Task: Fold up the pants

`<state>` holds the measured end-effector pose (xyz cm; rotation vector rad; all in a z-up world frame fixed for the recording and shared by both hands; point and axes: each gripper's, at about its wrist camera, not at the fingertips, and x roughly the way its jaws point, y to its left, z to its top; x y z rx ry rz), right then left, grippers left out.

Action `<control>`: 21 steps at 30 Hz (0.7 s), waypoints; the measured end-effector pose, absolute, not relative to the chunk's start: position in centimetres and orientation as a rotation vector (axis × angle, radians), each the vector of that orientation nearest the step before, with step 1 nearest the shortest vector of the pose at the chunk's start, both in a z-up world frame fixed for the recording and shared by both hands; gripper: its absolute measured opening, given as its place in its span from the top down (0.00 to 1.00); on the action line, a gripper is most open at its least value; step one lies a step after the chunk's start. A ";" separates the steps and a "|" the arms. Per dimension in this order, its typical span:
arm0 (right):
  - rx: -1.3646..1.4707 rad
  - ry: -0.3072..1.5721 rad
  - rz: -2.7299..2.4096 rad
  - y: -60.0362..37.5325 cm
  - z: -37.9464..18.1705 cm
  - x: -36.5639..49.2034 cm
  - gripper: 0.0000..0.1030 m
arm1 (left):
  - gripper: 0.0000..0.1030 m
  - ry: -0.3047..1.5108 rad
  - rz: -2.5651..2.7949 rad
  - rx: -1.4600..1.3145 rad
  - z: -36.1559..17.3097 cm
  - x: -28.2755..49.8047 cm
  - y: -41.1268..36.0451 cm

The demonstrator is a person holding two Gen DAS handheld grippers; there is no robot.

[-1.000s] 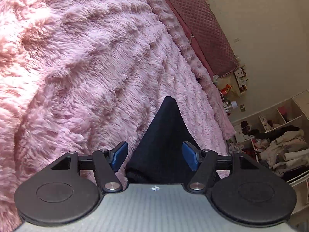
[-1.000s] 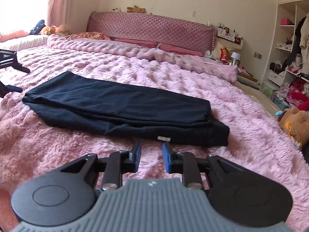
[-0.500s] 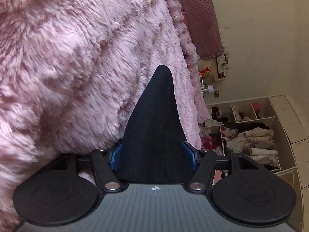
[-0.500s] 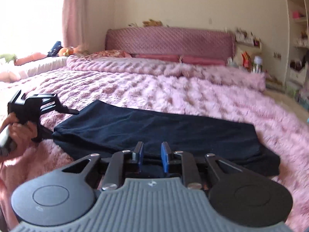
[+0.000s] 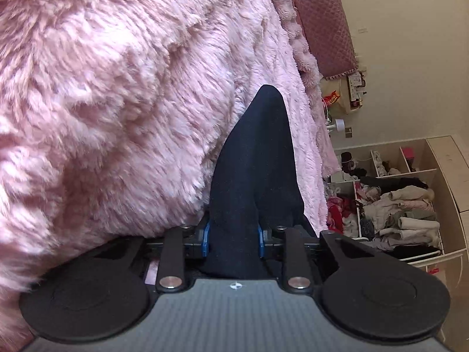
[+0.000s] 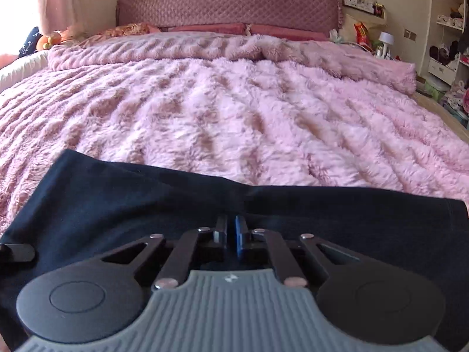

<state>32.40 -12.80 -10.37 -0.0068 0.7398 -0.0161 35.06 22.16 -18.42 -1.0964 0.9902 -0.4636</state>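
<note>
The dark navy pants (image 6: 146, 202) lie folded lengthwise across the fluffy pink blanket (image 6: 234, 111). In the left wrist view the pants (image 5: 258, 170) run away from the camera as a narrow dark wedge. My left gripper (image 5: 233, 239) is shut on the near end of the pants, blue pads pressing the bunched cloth. My right gripper (image 6: 231, 231) sits low over the middle of the pants' near edge, its jaws nearly together with dark cloth around them; a grip on the cloth is not clear.
A quilted mauve headboard (image 6: 228, 8) and pillows stand at the far end of the bed. A nightstand with snacks and a lamp (image 6: 384, 41) is at the right. Open shelves full of clothes (image 5: 395, 205) line the right wall.
My left gripper moved onto the pants' end and shut on it. My right gripper moved forward and down onto the pants' near edge and narrowed its jaws.
</note>
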 end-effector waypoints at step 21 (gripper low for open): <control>-0.005 0.560 0.018 -18.4 -6.6 11.3 0.93 | 0.83 0.835 -0.425 -0.702 -9.9 31.2 19.7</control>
